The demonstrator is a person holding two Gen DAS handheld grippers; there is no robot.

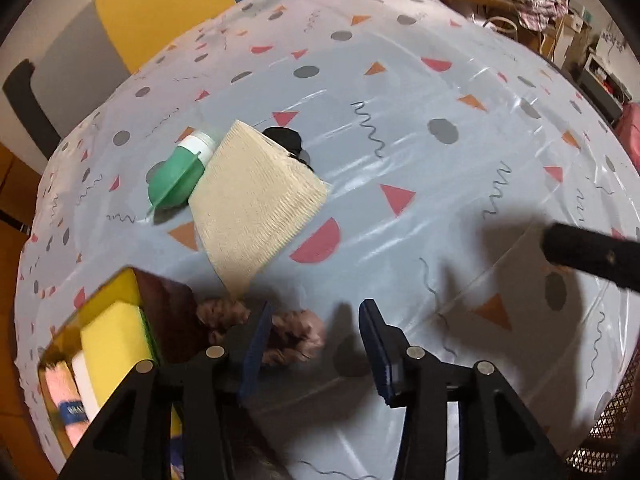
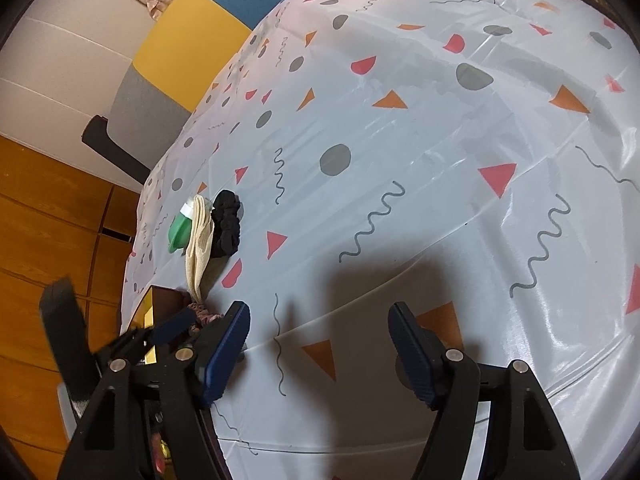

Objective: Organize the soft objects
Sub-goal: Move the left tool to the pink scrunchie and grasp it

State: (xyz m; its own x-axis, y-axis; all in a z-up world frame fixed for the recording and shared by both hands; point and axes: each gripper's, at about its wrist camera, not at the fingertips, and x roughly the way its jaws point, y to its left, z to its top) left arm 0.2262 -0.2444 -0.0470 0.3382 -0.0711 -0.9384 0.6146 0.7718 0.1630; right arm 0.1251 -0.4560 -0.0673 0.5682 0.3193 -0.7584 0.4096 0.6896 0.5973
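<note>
A table covered by a patterned cloth [image 1: 400, 168] is seen bearing a beige cloth [image 1: 256, 200], a green tube [image 1: 180, 172], a black scrunchie [image 2: 227, 224] and, near the box [image 1: 116, 336], a pink scrunchie [image 1: 292, 336] beside the spread left gripper [image 1: 316, 344], while the right gripper [image 2: 320, 344] is spread, empty.

Beige cloth [image 1: 256, 200], green bottle [image 1: 180, 176], seemingly pinkish scrunchie [image 1: 296, 336].

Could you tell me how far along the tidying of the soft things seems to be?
Done: sponges sit in the box. In hand: nothing; the open left gripper hangs beside the pink scrunchie. Left: that scrunchie, beige cloth, black scrunchie, green tube.
</note>
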